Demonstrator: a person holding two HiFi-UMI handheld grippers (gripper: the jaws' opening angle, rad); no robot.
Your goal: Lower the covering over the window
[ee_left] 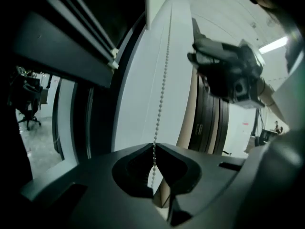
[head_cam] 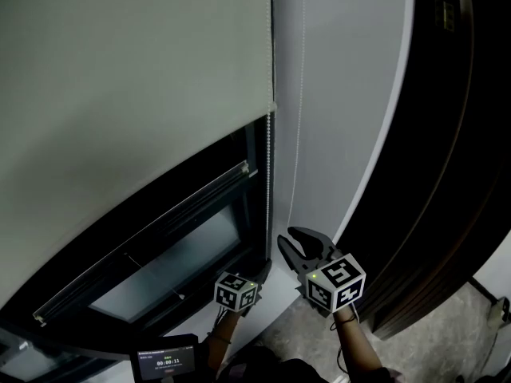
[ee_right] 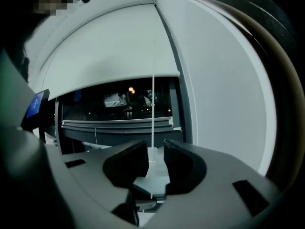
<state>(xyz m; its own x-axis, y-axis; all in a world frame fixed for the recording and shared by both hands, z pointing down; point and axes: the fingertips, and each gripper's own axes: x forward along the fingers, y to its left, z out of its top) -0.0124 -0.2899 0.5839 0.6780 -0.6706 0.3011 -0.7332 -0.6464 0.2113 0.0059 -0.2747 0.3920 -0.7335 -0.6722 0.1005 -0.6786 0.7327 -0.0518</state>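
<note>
A pale roller blind (head_cam: 120,78) covers the upper part of the dark window (head_cam: 176,254); its bottom edge runs a little above the window's lower sash. A white bead chain (head_cam: 269,182) hangs at the blind's right edge. My left gripper (ee_left: 154,146) is low, near the sill, and shut on the bead chain (ee_left: 162,89), which runs up from between its tips. My right gripper (head_cam: 289,238) is higher and to the right. Its jaws stand open with the chain (ee_right: 153,109) passing between them, untouched by the pads. The blind (ee_right: 109,51) fills the top of the right gripper view.
A white wall strip (head_cam: 335,118) runs beside the chain. A dark curved panel (head_cam: 447,174) stands to the right of it. A small screen with a timer (head_cam: 165,363) sits at the bottom edge. Grey floor (head_cam: 447,325) shows at lower right.
</note>
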